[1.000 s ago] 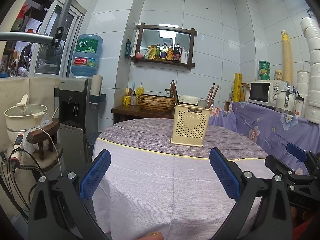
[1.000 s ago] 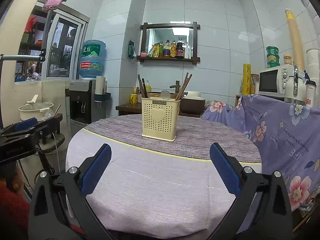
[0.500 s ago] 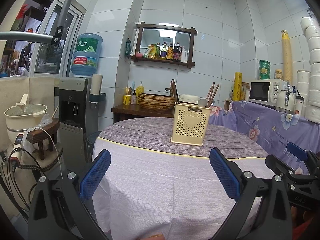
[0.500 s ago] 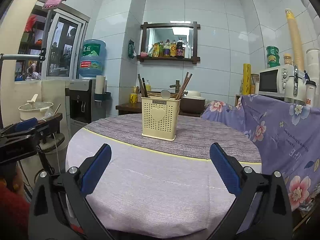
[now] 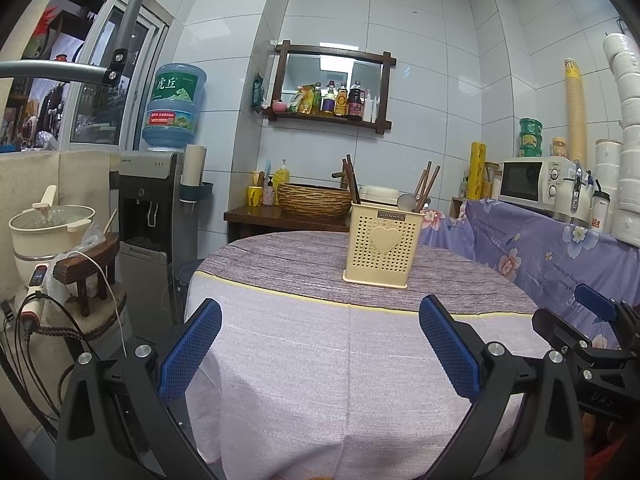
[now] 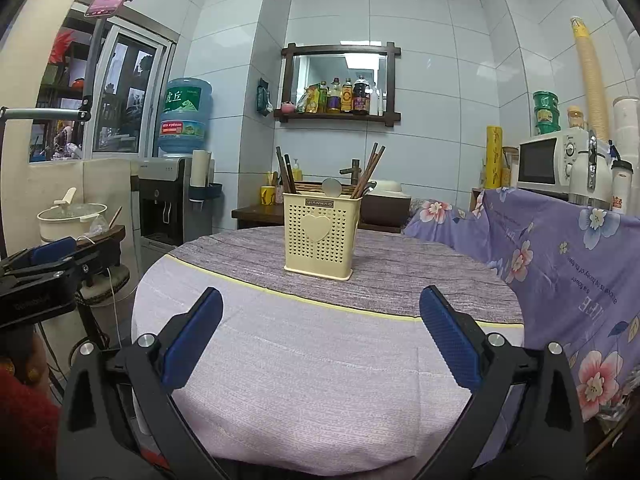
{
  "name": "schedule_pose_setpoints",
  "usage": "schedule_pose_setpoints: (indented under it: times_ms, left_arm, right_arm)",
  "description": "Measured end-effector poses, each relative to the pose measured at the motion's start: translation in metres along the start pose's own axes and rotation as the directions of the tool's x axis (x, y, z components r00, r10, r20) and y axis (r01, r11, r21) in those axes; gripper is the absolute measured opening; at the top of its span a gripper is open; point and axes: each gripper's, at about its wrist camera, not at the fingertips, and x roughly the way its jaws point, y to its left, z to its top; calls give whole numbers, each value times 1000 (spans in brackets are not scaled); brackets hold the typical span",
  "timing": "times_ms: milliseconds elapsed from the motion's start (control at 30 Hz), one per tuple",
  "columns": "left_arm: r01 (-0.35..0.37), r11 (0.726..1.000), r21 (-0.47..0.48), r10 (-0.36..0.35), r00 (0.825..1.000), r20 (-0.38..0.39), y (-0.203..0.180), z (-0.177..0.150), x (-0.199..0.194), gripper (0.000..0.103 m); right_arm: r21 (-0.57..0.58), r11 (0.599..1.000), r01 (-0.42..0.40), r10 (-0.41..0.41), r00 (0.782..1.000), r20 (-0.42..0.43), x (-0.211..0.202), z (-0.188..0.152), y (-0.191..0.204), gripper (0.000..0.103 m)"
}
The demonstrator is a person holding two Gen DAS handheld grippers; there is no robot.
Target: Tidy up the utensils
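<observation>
A cream perforated utensil holder (image 5: 380, 246) (image 6: 320, 236) with a heart on its front stands upright on the round table (image 5: 320, 352) (image 6: 320, 360). Dark chopsticks (image 6: 286, 176) lean at its left, brown chopsticks (image 6: 370, 170) at its right, and a metal spoon (image 6: 332, 187) shows between them. My left gripper (image 5: 320, 344) hovers open over the table's near edge, well short of the holder. My right gripper (image 6: 320, 340) is open too, and nothing sits between either pair of blue pads. The right gripper (image 5: 592, 320) also shows at the left wrist view's right edge.
A purple flowered cloth (image 6: 560, 264) covers a counter at the right, with a microwave (image 6: 548, 164) and flasks on it. A water dispenser (image 5: 148, 208), a pot (image 5: 48, 228) on a stool and cables stand at the left. A wicker basket (image 5: 314, 200) rests on a side table behind.
</observation>
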Motion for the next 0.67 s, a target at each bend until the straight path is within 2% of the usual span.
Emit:
schedule_pose_setpoints:
  times_ms: [667]
  left_arm:
    - [7,1000,-1,-7,1000,-13,2,-1,3,98]
  right_arm:
    - [2,1000,-1,1,1000,-9,1,-1,1,97]
